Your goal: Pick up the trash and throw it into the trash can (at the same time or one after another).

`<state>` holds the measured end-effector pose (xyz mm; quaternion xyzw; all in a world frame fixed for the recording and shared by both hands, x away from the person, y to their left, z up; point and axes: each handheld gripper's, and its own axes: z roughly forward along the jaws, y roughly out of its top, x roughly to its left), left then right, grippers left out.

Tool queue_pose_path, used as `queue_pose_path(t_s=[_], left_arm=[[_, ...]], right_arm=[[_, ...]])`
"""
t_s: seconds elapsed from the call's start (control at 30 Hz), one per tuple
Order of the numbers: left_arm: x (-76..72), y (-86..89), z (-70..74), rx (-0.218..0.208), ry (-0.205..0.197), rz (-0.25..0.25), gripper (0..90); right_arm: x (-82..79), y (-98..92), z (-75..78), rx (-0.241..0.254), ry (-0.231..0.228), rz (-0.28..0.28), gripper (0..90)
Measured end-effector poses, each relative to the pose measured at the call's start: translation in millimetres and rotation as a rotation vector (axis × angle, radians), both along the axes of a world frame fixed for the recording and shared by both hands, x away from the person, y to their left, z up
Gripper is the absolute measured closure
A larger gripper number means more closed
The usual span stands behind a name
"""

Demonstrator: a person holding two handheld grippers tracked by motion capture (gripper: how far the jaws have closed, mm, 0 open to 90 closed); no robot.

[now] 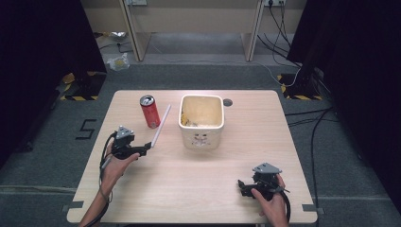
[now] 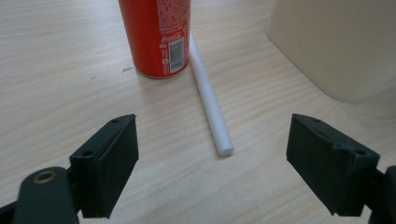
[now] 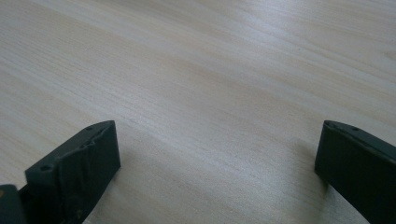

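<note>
My left gripper is wide open and holds nothing. The white tube lies on the table, centre of the left gripper view, its near end between the jaws, long axis running up toward the red can, which touches it. The cream bin crowds the upper right. My right gripper, open and empty, is farther off.

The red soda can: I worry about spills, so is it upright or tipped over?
Upright. The red soda can stands on its base on the table, top facing up.
</note>
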<state>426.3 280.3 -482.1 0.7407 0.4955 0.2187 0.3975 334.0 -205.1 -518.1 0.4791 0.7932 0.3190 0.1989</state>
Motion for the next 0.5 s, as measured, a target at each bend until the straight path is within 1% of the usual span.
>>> queue_pose_path(t_s=[0.07,0.17,0.23,0.27,0.3,0.37,0.43,0.47,0.5], left_arm=[[6.1,1.1,0.9,-0.005,-0.008,0.010,16.2],[9.8,1.0,1.7,-0.012,-0.014,0.017,16.2],[12.6,0.6,2.6,-0.012,-0.015,0.018,16.2],[16.5,0.3,4.0,-0.016,-0.019,0.021,16.2],[16.5,0.3,4.0,-0.016,-0.019,0.021,16.2],[22.6,-0.3,7.2,-0.019,-0.022,0.021,16.2],[24.8,-0.5,8.4,-0.019,-0.023,0.020,16.2],[29.5,-1.1,10.3,-0.021,-0.023,0.022,16.2],[29.5,-1.1,10.3,-0.021,-0.023,0.022,16.2]], right_arm=[[0.0,0.0,0.0,0.000,0.000,0.000,0.3],[0.1,-0.1,-0.1,0.000,-0.001,0.002,0.3],[0.3,-0.2,-0.1,0.000,-0.002,0.003,0.3],[0.3,-0.2,-0.1,0.000,-0.002,0.004,0.3],[0.3,-0.2,-0.1,0.000,-0.002,0.004,0.3],[0.3,-0.2,-0.1,0.000,-0.002,0.004,0.3],[0.3,-0.2,-0.1,0.000,-0.001,0.004,0.3],[0.4,-0.2,-0.1,0.000,-0.002,0.005,0.3],[0.4,-0.2,-0.1,0.000,-0.002,0.005,0.3]])
